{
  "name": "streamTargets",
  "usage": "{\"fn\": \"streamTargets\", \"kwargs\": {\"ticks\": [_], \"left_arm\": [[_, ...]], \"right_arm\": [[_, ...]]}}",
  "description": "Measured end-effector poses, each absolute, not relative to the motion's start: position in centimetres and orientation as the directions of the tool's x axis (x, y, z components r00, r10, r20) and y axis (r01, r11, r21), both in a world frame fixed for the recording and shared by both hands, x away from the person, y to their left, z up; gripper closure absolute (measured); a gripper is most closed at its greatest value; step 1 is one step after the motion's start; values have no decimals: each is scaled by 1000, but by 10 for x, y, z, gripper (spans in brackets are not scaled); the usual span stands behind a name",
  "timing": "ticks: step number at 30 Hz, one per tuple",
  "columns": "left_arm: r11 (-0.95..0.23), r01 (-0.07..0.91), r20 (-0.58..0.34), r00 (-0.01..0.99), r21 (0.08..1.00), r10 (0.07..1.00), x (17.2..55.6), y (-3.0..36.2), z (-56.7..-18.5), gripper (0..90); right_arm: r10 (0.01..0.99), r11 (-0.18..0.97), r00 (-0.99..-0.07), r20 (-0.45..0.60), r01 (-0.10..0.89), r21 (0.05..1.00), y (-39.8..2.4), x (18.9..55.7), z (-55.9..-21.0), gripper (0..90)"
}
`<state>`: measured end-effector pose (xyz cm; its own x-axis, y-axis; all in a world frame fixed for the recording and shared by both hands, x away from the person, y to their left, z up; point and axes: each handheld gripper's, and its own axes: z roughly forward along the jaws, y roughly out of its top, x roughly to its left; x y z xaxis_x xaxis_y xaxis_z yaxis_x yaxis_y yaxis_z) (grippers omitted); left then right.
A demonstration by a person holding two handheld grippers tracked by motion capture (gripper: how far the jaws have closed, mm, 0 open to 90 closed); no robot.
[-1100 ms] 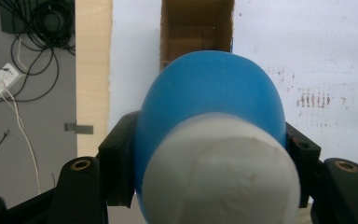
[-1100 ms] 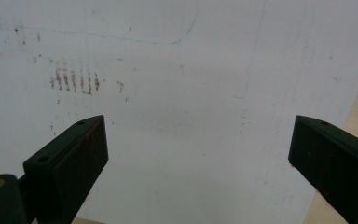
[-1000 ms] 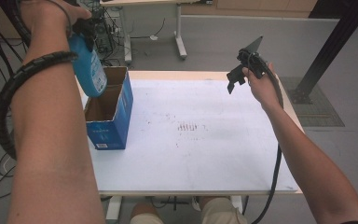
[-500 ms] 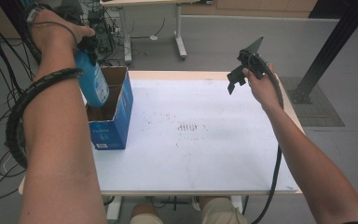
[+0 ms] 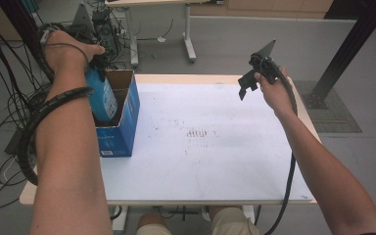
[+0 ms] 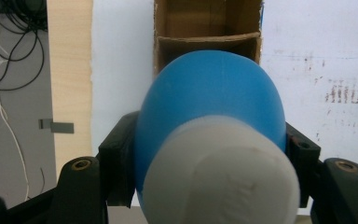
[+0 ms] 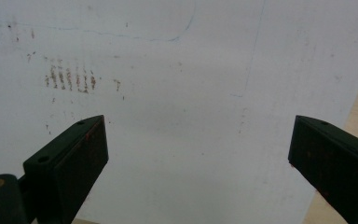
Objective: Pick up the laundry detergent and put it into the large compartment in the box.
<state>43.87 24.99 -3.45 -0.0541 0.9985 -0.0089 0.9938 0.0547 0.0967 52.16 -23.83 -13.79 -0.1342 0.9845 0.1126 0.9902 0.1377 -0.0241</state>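
Two tongs: left tongs (image 5: 94,61) pinch blue bottle (image 5: 103,98) upper left, over the cardboard box (image 5: 122,122) — right tongs (image 5: 247,85) spread, upper right above desk (image 5: 215,161).

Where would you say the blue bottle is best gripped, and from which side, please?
Across its rounded blue shoulder just below the white cap, from above, as the left gripper does now. The blue bottle hangs upright over the open cardboard box, so a top grip probably keeps the jaws clear of the walls.

The blue bottle (image 5: 103,95) hides the box's (image 5: 120,134) inside; its white cap (image 6: 223,182), blurred, runs off the bottom edge.
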Motion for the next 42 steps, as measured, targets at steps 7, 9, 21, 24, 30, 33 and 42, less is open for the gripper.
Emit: {"fn": "streamTargets", "kwargs": {"ticks": [7,9,21,24,30,33,42], "left_arm": [[53,994,-7,-53,92,999,439,247,-56,369],[50,995,-3,-50,86,999,440,245,-62,369],[38,997,-13,-37,65,999,442,241,-100,369],[37,997,-10,-37,62,999,442,240,-104,369],[32,998,-3,-32,51,999,443,239,-117,369],[23,999,8,-23,47,1000,444,236,-124,369],[8,999,17,-8,38,1000,447,231,-139,369]], "right_arm": [[986,133,-129,107,991,-30,-239,522,-138,45],[985,135,-131,109,990,-31,-239,522,-138,45],[987,132,-127,102,991,-39,-240,523,-140,45],[987,131,-126,104,991,-40,-241,523,-141,45],[986,134,-129,105,990,-48,-239,524,-145,45],[986,137,-131,104,989,-52,-237,525,-147,45],[987,128,-122,102,990,-55,-238,525,-149,45]]}}
